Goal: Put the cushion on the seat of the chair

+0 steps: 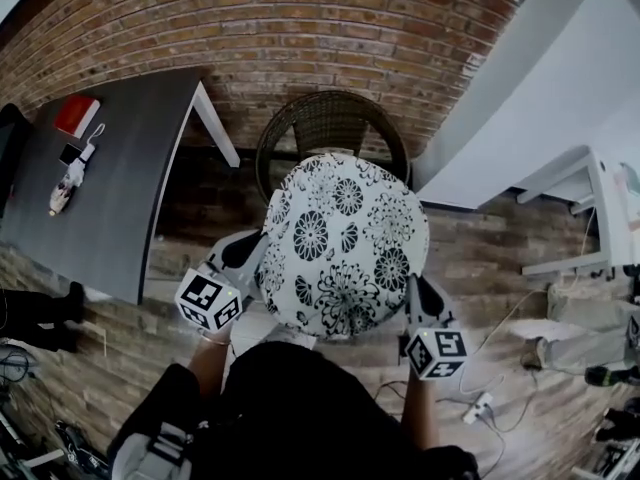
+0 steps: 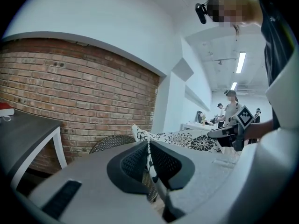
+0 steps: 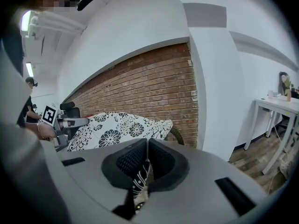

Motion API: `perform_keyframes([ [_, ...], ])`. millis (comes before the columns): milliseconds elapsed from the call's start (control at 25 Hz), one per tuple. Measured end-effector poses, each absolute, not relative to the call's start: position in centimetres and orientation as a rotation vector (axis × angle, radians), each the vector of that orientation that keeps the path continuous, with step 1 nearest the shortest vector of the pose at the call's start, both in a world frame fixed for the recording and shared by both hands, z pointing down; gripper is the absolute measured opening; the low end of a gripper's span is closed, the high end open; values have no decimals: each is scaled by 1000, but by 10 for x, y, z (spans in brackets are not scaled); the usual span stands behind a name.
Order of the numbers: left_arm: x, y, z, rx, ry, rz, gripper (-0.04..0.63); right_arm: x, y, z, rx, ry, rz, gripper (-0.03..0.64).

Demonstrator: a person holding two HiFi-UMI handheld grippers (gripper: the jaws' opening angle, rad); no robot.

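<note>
The round white cushion [image 1: 345, 243] with black flower print is held up in the air just in front of and over the wicker chair [image 1: 330, 123]. From the head view it hides the chair's seat entirely, leaving only the curved woven backrest showing beyond its far edge. The left hand-held gripper [image 1: 258, 263] has its jaws pressed together on the cushion's rim on the side left of the chair, with a fold of the printed fabric pinched between the ribbed pads. The right hand-held gripper [image 1: 415, 290] pinches the opposite rim in the same way, on the side right of the chair. In both gripper views the cushion sits higher than the top of the backrest, so it is clear of the seat. The chair stands against a brick wall [image 1: 300, 38]. Just left of the chair is a dark grey desk [image 1: 120, 188] with a white leg, carrying a flat red item [image 1: 77, 115] and a small white device [image 1: 68, 186] with a cable. Right of the chair a white wall corner [image 1: 520, 118] juts out, and farther right stands a white desk [image 1: 600, 203]. A cable with a plug strip [image 1: 478, 406] lies on the wooden floor, well on the near side of the chair.
</note>
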State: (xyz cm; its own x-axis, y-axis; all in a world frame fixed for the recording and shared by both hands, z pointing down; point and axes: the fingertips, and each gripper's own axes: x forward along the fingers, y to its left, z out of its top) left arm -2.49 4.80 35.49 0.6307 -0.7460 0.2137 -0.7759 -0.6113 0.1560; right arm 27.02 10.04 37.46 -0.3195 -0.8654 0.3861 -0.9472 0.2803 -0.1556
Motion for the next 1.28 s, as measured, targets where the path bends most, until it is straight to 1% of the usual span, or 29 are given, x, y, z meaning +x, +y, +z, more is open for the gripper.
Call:
perform_keyframes([
  [640,-16,-30,362,2585,-1228,192,13,279,26,377,1663,-2283,567,12],
  [1280,-16,-96,377,2580,-1161,162,13,274,-35,371,1678,-2219,526,12],
])
